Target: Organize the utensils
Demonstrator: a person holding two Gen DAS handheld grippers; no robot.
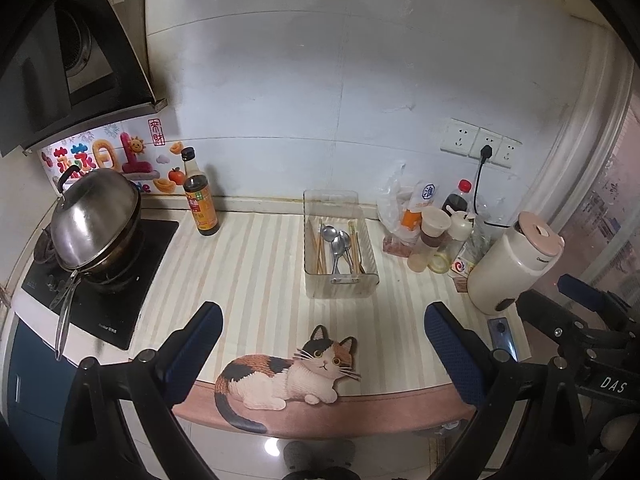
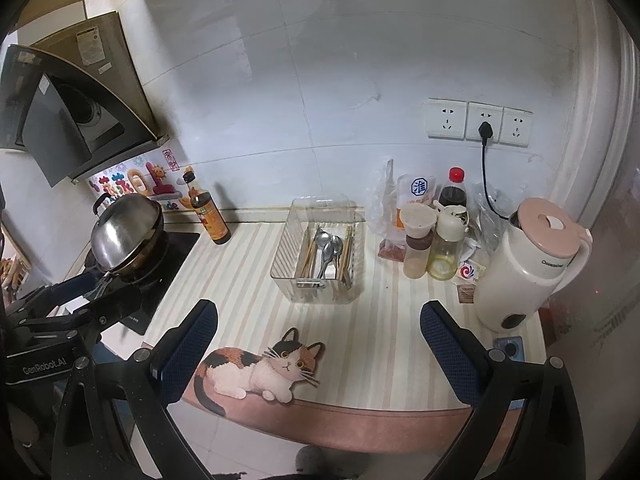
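Already binned: spoons (image 1: 338,246) and chopsticks (image 1: 318,248) lie in the clear tray (image 1: 340,280), ahead of both tongs. Left tongs (image 1: 324,344) and right tongs (image 2: 320,340) gape wide, empty. Come down over one handle, avoiding tray walls.

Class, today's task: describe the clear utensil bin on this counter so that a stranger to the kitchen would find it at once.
Start at the striped counter mat between the stove and the white kettle. Near the back wall, mid-counter, stands the clear plastic bin, right of the dark sauce bottle and left of the condiment jars. It alone is transparent and holds metal spoons with wooden chopsticks either side.
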